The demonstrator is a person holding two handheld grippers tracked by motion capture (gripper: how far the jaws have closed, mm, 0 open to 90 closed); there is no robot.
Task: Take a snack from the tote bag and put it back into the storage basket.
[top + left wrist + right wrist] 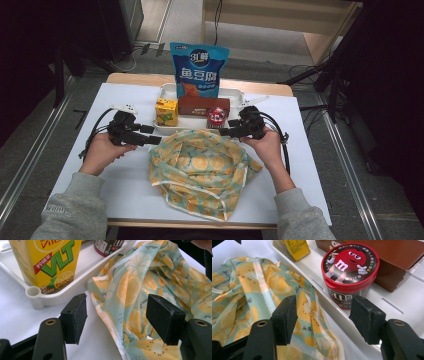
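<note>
Working the lemon-print teal fabric bag point(202, 170) open: both grippers, left gripper point(117, 320) and right gripper point(323, 320), sit spread at its rim, so pinch 1 layer each.

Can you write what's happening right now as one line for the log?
left hand-held gripper: open at fruit-print bag edge | right hand-held gripper: open over bag edge | tray: lemon tea carton, M&M's tub, brown box

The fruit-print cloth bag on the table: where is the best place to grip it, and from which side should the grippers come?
Probably the fruit-print cloth bag is best gripped at its hemmed mouth edge beside the white tray, one gripper from each side. The left gripper and right gripper stand open there, and the thin raised hem fits between the pads.
</note>
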